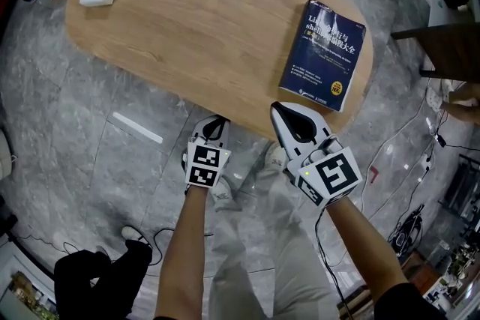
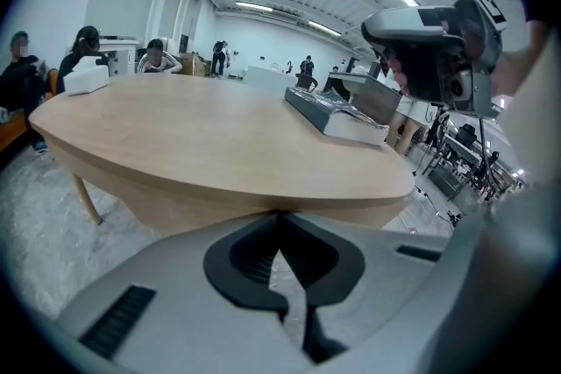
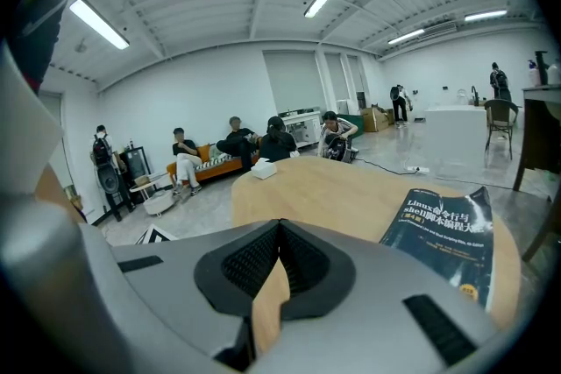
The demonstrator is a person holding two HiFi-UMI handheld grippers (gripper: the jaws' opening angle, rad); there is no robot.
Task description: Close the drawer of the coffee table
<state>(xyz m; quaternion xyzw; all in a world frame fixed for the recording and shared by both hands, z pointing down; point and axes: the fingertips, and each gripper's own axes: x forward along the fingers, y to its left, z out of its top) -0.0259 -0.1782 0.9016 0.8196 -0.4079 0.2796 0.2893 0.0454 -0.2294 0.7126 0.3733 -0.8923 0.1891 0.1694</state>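
Drawer unseen, left hand-held gripper [image 1: 217, 120] and right hand-held gripper [image 1: 277, 108] hover pinched together, empty, at the table [image 1: 187, 34] edge, seemingly before pushing.

The person is wearing pale grey trousers [image 1: 262, 270], white shoes [image 1: 223, 192] and a black sleeve [image 1: 406, 304]. The left gripper [image 1: 216, 121] and right gripper [image 1: 275, 108] are showing grey-white shells with black ribbed pads. Behind each, a cube [image 1: 335, 174] is carrying black-and-white square markers, with a green light glowing beside the cube.
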